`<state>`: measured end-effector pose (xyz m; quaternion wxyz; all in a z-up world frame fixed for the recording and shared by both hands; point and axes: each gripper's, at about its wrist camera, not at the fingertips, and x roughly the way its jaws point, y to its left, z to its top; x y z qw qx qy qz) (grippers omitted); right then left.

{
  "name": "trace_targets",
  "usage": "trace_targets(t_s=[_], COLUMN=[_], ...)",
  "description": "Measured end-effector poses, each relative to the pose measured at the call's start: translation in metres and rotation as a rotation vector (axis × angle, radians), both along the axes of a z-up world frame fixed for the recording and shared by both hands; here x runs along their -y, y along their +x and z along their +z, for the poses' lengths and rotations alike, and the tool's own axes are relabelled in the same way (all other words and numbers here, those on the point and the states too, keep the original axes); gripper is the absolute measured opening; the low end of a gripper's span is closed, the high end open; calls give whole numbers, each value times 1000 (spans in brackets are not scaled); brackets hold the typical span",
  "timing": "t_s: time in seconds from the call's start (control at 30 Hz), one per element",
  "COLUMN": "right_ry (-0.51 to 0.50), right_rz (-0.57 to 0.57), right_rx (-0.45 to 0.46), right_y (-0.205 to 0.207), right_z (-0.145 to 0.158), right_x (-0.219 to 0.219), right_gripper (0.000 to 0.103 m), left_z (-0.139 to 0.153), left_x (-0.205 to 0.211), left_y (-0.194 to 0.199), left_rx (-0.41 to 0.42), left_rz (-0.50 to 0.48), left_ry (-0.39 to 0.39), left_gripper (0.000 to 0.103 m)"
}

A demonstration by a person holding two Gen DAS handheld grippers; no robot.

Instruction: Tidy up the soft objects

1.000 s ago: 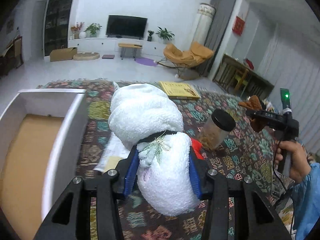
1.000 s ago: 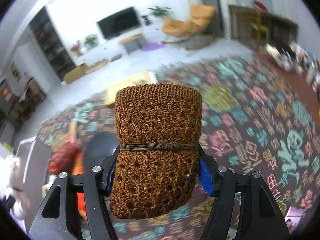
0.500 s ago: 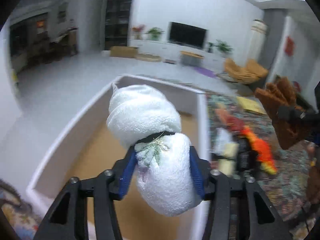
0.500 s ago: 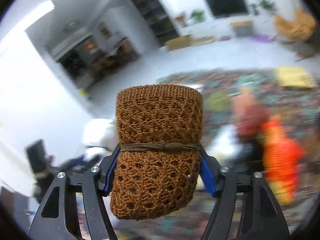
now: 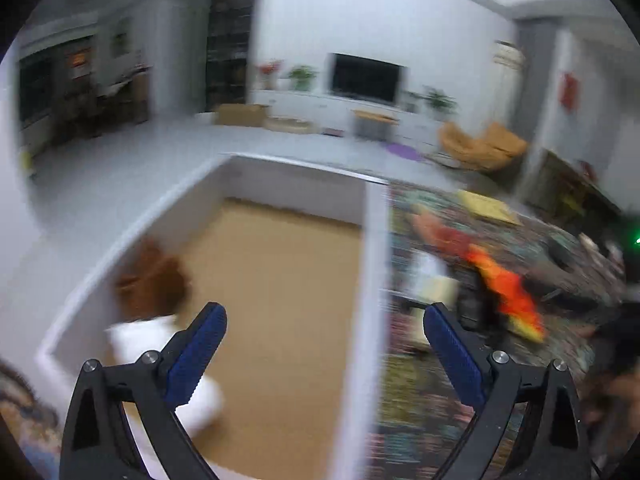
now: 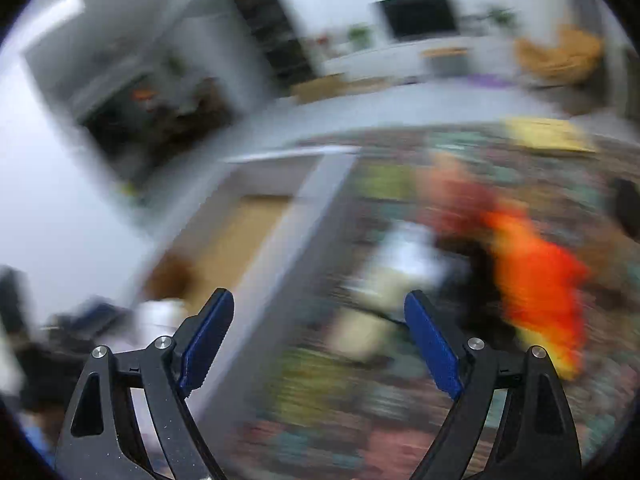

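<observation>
Items stowed: rolled white terry towel [image 5: 160, 344] and rolled brown knitted cloth [image 5: 150, 280], both in white-walled box with tan floor [image 5: 372, 248], near its left wall. Left hand-held gripper [image 5: 324, 354] and right hand-held gripper [image 6: 318, 338]: jaws just opened, now wide, nothing between them. Outstanding, by estimate: orange-red soft piece [image 6: 536, 284] on patterned bench cover [image 6: 320, 400].

White walls, grey floor [image 5: 120, 168], television [image 5: 365, 78], orange chair [image 5: 482, 146], dark shelving [image 5: 228, 40].
</observation>
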<state>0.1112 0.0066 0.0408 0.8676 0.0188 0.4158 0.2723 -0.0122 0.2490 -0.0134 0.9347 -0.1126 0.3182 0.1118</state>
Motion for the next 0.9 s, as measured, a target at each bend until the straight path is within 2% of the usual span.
trace_targets(t_s=[0.07, 0.13, 0.23, 0.33, 0.4, 0.5, 0.67, 0.9], right_ry=[-93, -218, -302, -297, -296, -299, -270, -269], right_rz=[-120, -248, -359, -398, -400, -386, -375, -379], right_rx=[3, -15, -34, -47, -51, -62, -29, -16], right_y=[-3, -5, -5, -6, -1, 8, 7, 1], right_z=[-32, -68, -101, -112, -111, -116, -121, -119], right_x=[37, 74, 110, 132, 135, 137, 139, 136], right_gripper=[89, 89, 89, 89, 89, 91, 93, 93], left_z=[-10, -34, -84, -123, -141, -149, -162, -166], left_x=[47, 99, 150, 176, 180, 176, 170, 170], left_y=[11, 28, 52, 79, 92, 113, 135, 136], left_rx=[-11, -60, -143, -206, -216, -227, -284, -263], left_rz=[-121, -230, -290, -307, -315, -327, -331, -328], left_ry=[-2, 13, 50, 103, 124, 108, 83, 93], left_gripper=[99, 100, 100, 100, 100, 100, 100, 103])
